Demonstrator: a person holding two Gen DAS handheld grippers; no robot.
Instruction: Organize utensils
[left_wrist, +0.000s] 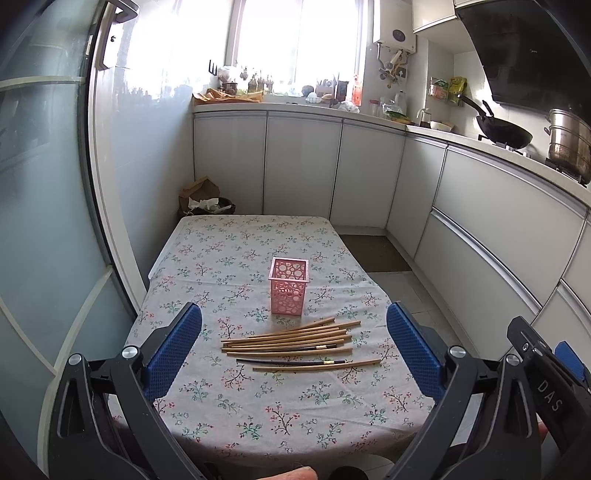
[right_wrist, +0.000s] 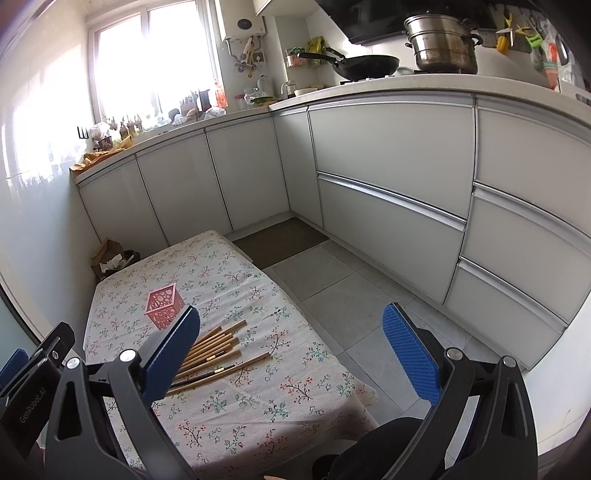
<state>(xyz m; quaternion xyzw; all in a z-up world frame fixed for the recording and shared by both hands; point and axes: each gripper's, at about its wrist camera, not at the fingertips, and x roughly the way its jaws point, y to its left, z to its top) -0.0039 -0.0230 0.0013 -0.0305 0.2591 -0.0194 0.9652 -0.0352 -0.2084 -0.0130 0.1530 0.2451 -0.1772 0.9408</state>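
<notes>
On surface (left_wrist: 207, 406): chopsticks (left_wrist: 295, 341) loose beside empty holder (left_wrist: 289, 286); both tongs, left (left_wrist: 293, 349) and right (right_wrist: 290, 350), released; first pickup pending.

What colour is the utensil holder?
Pink, with round cut-outs; the holder shows best in the left wrist view.

Blown-out daylight from window (left_wrist: 295, 37), sharp focus, fisheye-bent edges.

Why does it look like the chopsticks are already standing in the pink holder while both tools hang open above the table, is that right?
Not quite. The chopsticks lie loose on the tablecloth in front of the pink holder, which is empty, as the left wrist view shows. Both the left tool and right tool are open.
</notes>
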